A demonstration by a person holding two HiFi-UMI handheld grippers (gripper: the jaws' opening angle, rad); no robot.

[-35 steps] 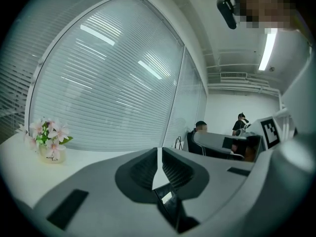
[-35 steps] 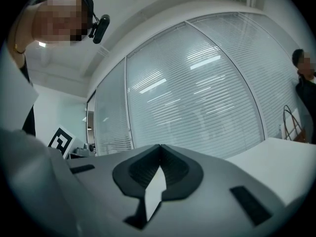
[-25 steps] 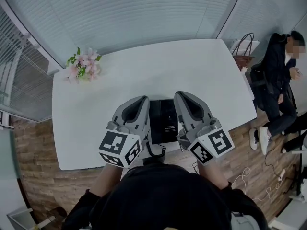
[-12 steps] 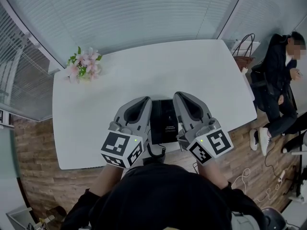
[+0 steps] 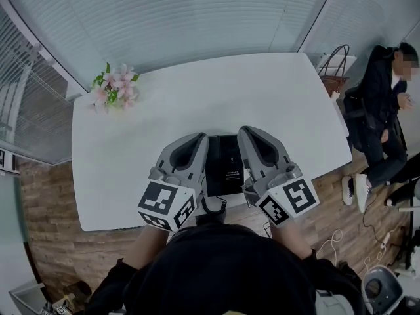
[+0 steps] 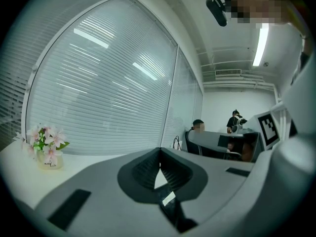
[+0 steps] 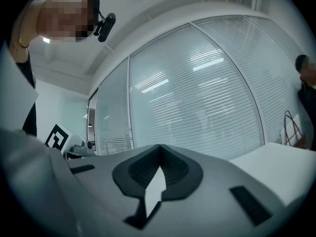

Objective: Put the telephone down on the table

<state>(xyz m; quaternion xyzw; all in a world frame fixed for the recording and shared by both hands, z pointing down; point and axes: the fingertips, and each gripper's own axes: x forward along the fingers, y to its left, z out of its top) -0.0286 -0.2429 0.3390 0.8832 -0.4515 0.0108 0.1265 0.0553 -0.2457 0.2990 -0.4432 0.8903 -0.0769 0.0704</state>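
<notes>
Bright, even light. A ceiling lamp (image 6: 260, 43) glares at 1 o'clock in the left gripper view. The white tabletop (image 5: 216, 104) is nearly washed out. Fisheye warp bends the blinds (image 6: 98, 93); corners fall black.

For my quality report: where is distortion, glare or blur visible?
Head view: sharp, evenly lit; the white rectangular table bows at its edges. Left gripper view: fisheye, dark corners; the ceiling strip light glares. Right gripper view: the slatted window blinds curve, carrying lamp reflections.
</notes>
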